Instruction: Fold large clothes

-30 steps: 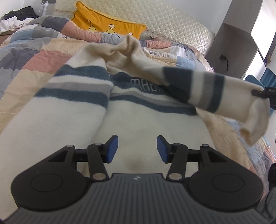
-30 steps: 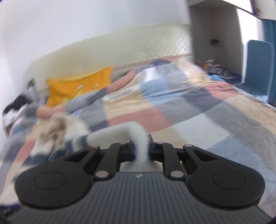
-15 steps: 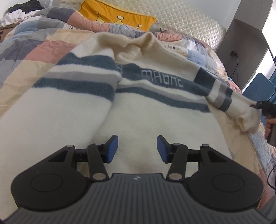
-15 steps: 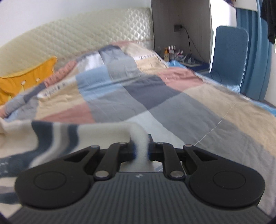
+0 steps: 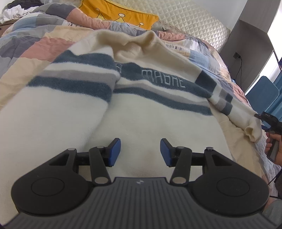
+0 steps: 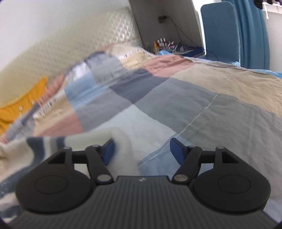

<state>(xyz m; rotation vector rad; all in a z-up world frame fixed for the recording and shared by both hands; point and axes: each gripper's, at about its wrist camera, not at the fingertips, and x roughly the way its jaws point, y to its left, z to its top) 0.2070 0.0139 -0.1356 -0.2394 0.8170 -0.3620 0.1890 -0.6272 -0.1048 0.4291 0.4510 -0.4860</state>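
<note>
On the bed (image 5: pixel 35 47): cream striped sweater (image 5: pixel 141 123) lies spread, chest up.
Sleeve (image 5: pixel 234 109): runs out rightward; cuff (image 6: pixel 123 146) between the right gripper (image 6: pixel 141 149) jaws, just opened, unpinched.
Left gripper (image 5: pixel 140 151): half-open, empty, over the sweater's middle.
Nearer the sleeve: right.

Quilt (image 5: pixel 35 45): patchwork of pink, beige, grey and blue, it covers the bed.
Cushion (image 5: pixel 119 15): yellow, it lies at the head of the bed against the headboard.
Headboard (image 5: pixel 193 22): cream colour, padded, with diamond pattern.
Chair (image 6: pixel 220 31): blue, it stands beside the bed near the curtain.
Curtain (image 6: pixel 253 35): blue, behind the chair.
Small bottles (image 6: pixel 162 44): blurred, in the corner beside the headboard.
</note>
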